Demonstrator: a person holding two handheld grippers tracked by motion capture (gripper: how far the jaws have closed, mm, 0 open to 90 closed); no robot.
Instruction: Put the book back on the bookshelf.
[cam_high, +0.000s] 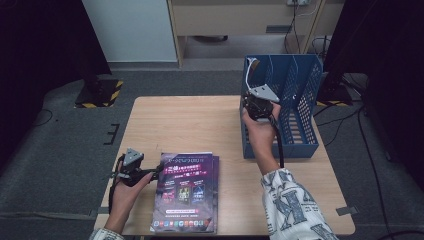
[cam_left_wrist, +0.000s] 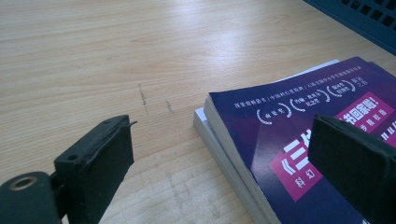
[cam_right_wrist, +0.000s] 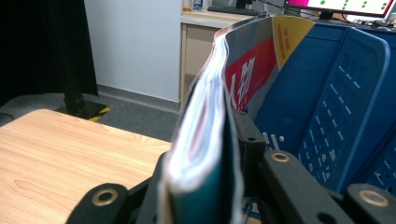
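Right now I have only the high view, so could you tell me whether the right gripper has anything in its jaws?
Observer: Yes. The right gripper is clamped on a thin booklet, which stands upright and edge-on.
Operator: Where is it relative to the rack?
Observer: Its red cover lies against a divider of the blue rack.
Operator: And the left jaws?
Observer: The left gripper is open. One jaw is over the cover of the two stacked purple books, the other over the bare table.
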